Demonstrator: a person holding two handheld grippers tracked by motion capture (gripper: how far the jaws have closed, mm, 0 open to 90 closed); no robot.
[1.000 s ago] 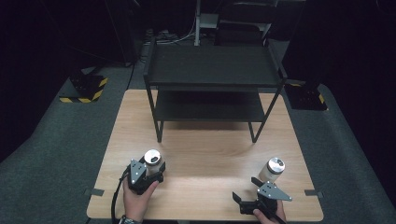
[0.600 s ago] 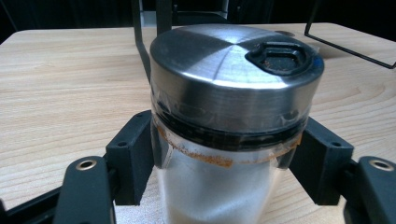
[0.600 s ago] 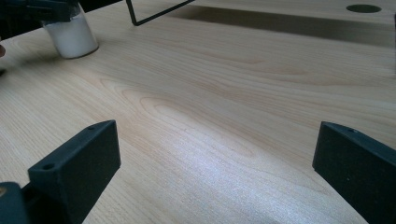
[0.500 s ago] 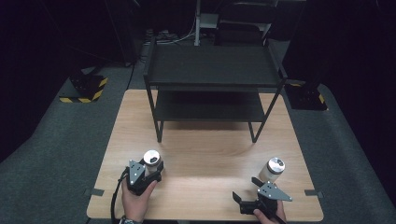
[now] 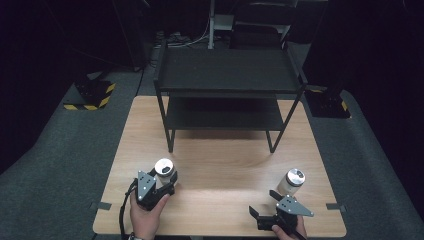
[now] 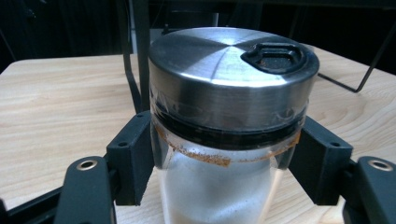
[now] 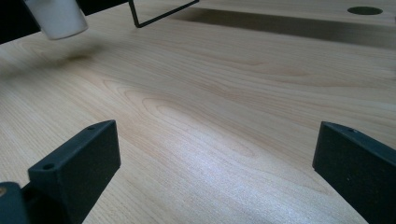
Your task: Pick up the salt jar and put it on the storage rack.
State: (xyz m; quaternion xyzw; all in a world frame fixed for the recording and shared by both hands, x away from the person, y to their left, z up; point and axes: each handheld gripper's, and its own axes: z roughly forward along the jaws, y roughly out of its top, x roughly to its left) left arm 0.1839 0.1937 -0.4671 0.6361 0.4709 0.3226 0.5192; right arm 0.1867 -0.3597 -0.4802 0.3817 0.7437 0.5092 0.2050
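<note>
The left gripper (image 5: pixel 161 181) squeezes the jar (image 6: pixel 229 140) tight, one black jaw on each side of the glass, just under the shiny metal lid (image 6: pixel 233 70). The jar is at the near left of the wooden table (image 5: pixel 225 165). To lift it well, keep it straight up so the powder inside stays put, and go slow. The black shelf (image 5: pixel 227 90) stands at the back, so mind its legs. The right gripper (image 5: pixel 265 210) is wide open with nothing in it, next to a second jar (image 5: pixel 291 181).
</note>
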